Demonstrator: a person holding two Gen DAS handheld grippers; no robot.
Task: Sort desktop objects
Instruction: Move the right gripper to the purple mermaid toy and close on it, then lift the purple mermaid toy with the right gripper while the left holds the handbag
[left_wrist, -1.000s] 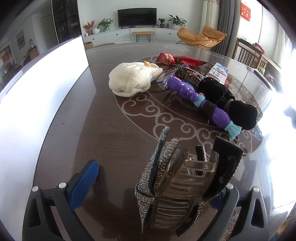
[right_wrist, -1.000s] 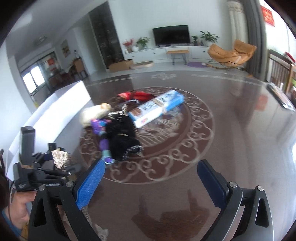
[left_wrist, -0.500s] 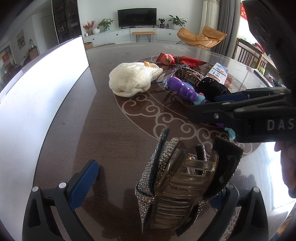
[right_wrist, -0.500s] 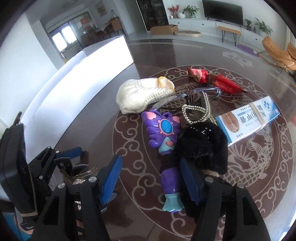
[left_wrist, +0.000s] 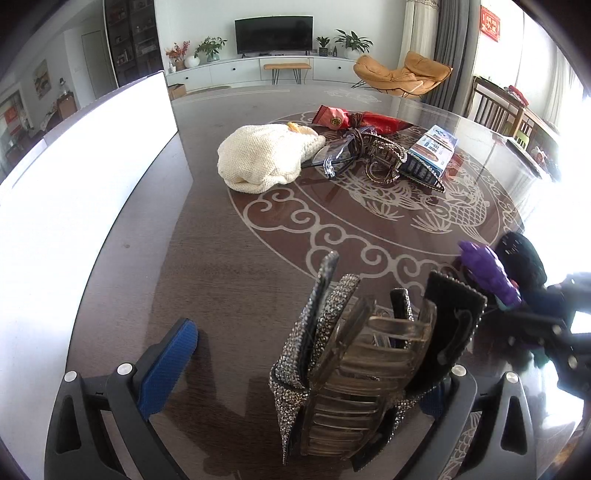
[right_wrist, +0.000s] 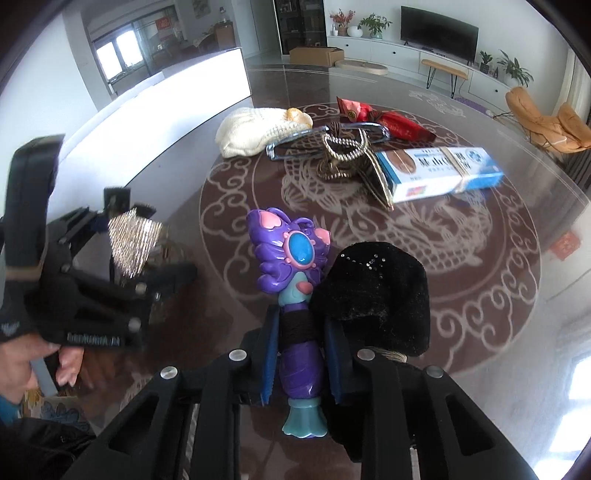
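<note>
My right gripper (right_wrist: 300, 334) is shut on the handle of a purple butterfly toy wand (right_wrist: 291, 258), with a black fuzzy hair tie (right_wrist: 373, 291) wound round the handle and hanging at its right. Both show at the right edge of the left wrist view (left_wrist: 491, 273). My left gripper (left_wrist: 306, 354) is open; a bunch of hair clips (left_wrist: 362, 354), rhinestone, clear claw and black, leans against its right finger. The left gripper shows in the right wrist view (right_wrist: 110, 273).
On the dark patterned table (left_wrist: 221, 258) lie a cream knit hat (left_wrist: 262, 158), glasses (left_wrist: 332, 158), a gold claw clip (left_wrist: 384, 158), red snack packets (left_wrist: 354, 118) and a blue-white box (right_wrist: 439, 173). A white board (left_wrist: 74, 177) stands along the left.
My right gripper closed on the purple wand and lifted it with the black hair tie away from the pile, toward the near right. The left gripper and its clips have stayed still.
</note>
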